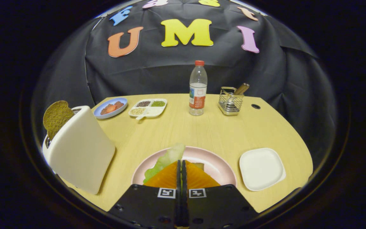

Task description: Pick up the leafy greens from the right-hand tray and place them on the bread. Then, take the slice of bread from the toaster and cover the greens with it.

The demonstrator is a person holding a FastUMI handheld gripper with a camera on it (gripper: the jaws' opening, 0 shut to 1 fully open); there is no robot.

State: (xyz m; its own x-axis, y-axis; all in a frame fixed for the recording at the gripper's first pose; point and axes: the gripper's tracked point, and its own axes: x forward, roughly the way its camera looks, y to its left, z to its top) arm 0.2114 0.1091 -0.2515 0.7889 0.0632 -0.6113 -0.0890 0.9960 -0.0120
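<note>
No legible text on anything

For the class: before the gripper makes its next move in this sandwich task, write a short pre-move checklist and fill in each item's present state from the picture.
1. Leafy greens on the pink plate, out of the white tray: ok.
2. Greens lying squarely on the bread: cannot tell; the gripper's fingers hide most of the plate.
3. Gripper free of the greens: cannot tell; its fingers stand together with the greens just ahead of them.
4. Bread slice upright in the toaster, ready to take: ok.
5. Table between plate and toaster free of obstacles: ok.
6. Water bottle and wire basket well beyond the working area: ok.
</note>
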